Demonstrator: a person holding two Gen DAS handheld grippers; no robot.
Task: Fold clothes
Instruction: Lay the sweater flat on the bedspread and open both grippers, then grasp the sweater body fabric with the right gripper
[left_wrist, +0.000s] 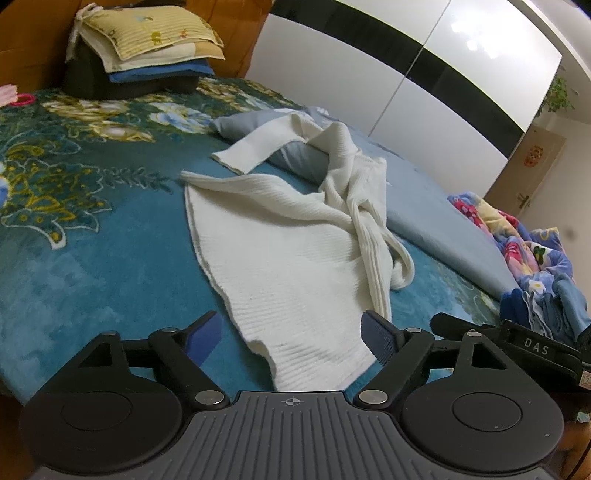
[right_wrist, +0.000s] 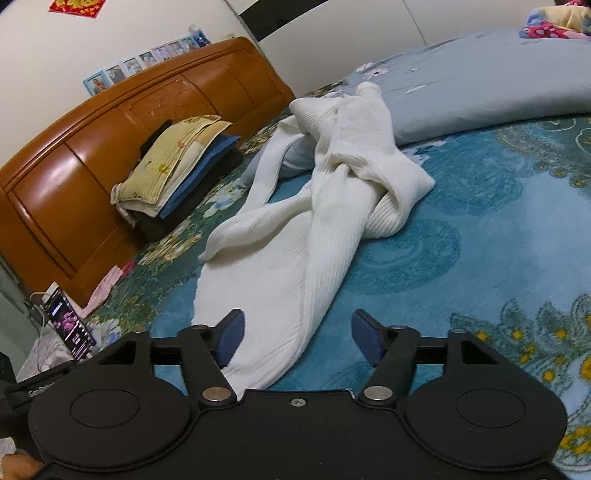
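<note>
Two hand-held grippers (left_wrist: 291, 336) (right_wrist: 295, 338) agape, one white sweater (left_wrist: 288, 240)

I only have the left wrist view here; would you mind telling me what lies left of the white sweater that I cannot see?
Observer: A lit phone lies at the bed's edge, near the wooden headboard.
Operator: Thank you. Is the right gripper holding anything?
Observer: No, the right gripper is open, with the white sweater hem between its fingers.
Operator: Anything above the headboard?
Observer: A row of small photos stands along its top.
</note>
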